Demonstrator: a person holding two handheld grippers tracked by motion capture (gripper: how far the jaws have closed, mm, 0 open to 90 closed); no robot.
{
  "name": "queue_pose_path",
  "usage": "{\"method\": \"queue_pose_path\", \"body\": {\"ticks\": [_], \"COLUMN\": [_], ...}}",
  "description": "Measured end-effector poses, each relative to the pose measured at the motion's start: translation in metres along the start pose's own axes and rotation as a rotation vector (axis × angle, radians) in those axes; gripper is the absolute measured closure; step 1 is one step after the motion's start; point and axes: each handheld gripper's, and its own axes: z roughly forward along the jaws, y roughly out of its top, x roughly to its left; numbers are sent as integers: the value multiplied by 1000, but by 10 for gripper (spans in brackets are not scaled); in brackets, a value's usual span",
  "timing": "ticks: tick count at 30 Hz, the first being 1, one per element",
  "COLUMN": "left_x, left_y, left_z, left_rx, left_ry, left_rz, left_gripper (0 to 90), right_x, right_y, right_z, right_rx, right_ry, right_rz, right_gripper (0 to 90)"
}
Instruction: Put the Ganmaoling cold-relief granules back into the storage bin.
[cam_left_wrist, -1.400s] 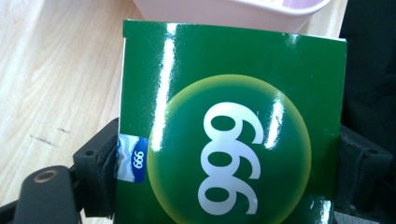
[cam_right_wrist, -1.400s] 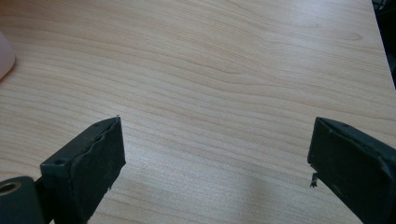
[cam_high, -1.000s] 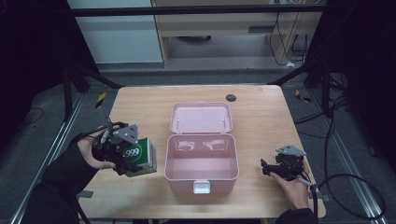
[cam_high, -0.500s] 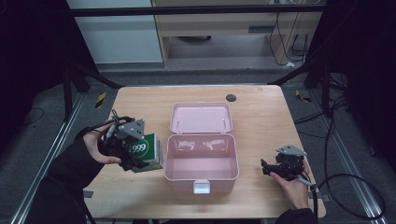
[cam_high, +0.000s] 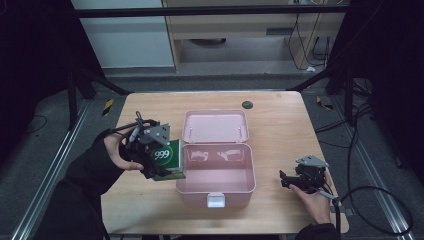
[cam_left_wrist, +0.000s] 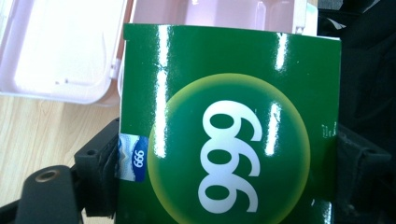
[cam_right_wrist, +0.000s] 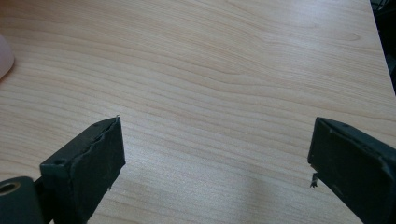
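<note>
Gripping a green "999" box (cam_high: 166, 157), the left gripper (cam_high: 150, 150) has its jaws clamped on both sides and holds it just left of the open pink case (cam_high: 215, 170), off the table (cam_high: 280, 125). Box's printed face tilts up w/ its long axis running roughly toward the case. Right gripper (cam_high: 292, 180) sits on the table right of the case, jaws spread wide w/ nothing btwn them.

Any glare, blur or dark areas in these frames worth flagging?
Left gripper view: vertical glare streaks on the glossy green box; the pink case behind it is overexposed and soft. Right gripper view: the table is evenly lit with sharp grain, and a faint shadow lies between the fingers. High view: the surroundings are very dark, the tabletop is lit and the picture is slightly soft.
</note>
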Motion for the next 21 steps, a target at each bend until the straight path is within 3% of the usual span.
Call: {"method": "queue_pose_path", "body": {"ticks": [21], "left_x": [4], "left_y": [39], "left_z": [28], "left_rx": [-3], "left_ry": [-24], "left_rz": [58], "left_gripper": [146], "right_x": [1], "right_y": [0], "right_z": [1], "right_rx": [1], "right_ry": [2], "right_rz": [-5], "right_gripper": [41]}}
